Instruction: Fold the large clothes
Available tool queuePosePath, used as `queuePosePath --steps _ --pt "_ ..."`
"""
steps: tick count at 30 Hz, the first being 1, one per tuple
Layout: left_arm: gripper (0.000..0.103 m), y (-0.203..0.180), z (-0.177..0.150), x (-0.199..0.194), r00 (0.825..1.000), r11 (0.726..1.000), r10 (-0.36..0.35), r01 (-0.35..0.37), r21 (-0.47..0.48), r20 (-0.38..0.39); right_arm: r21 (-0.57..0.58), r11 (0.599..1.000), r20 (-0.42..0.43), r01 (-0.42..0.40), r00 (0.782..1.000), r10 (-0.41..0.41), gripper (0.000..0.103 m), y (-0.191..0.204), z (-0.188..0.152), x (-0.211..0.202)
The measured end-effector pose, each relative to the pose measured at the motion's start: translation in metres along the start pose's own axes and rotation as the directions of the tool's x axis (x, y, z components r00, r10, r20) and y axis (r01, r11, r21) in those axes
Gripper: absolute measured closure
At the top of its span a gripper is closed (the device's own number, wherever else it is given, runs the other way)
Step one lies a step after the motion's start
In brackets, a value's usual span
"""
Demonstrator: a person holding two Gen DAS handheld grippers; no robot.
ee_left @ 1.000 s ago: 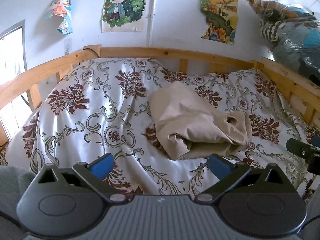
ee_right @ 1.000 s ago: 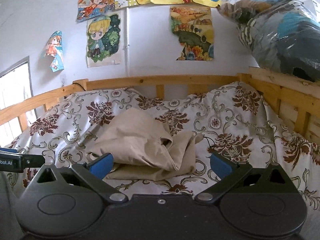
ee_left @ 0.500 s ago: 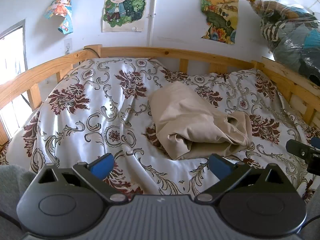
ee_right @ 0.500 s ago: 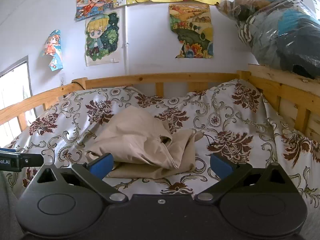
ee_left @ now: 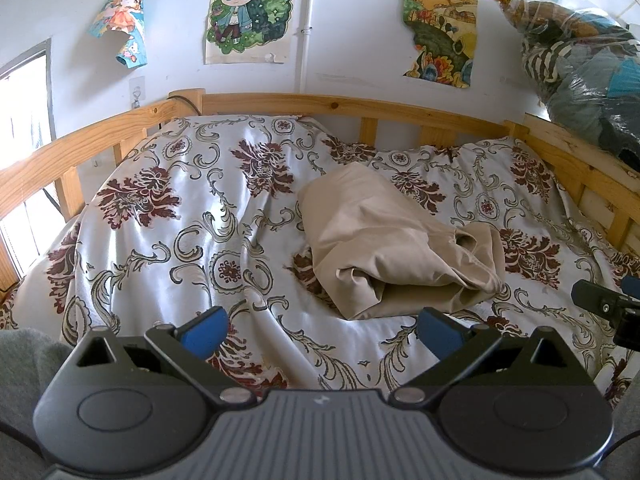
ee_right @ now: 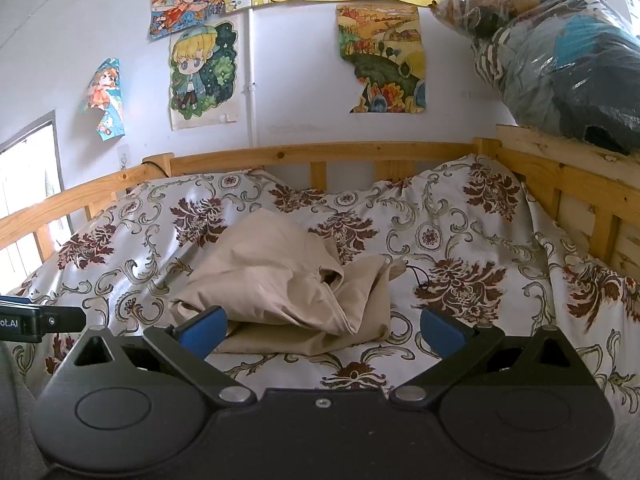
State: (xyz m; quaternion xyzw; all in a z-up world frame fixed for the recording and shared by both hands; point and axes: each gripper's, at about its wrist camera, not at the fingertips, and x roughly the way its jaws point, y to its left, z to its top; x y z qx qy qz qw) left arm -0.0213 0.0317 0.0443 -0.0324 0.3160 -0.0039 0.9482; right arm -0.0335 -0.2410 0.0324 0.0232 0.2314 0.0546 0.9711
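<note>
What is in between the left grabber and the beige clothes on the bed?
Only the flowery white-and-maroon bedspread. In the left wrist view, nothing else lies between the open left gripper and the crumpled beige garment.

Floral bedspread [ee_left: 168, 240], wall drawings [ee_right: 202, 76]

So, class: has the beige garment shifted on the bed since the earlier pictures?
No. The beige garment lies over the same dark red flower of the bedspread, below the wooden rail, as before.
</note>
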Motion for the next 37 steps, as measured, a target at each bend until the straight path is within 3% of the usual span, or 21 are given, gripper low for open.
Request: queuePosePath --steps 37 --pt "0.001 -0.0015 -0.0012 0.0033 0.999 1.0 0.027 -0.027 0.015 -0.045 0.007 1.0 -0.006 0.002 1.0 -0.002 0.001 -0.0005 -0.0021 0.0002"
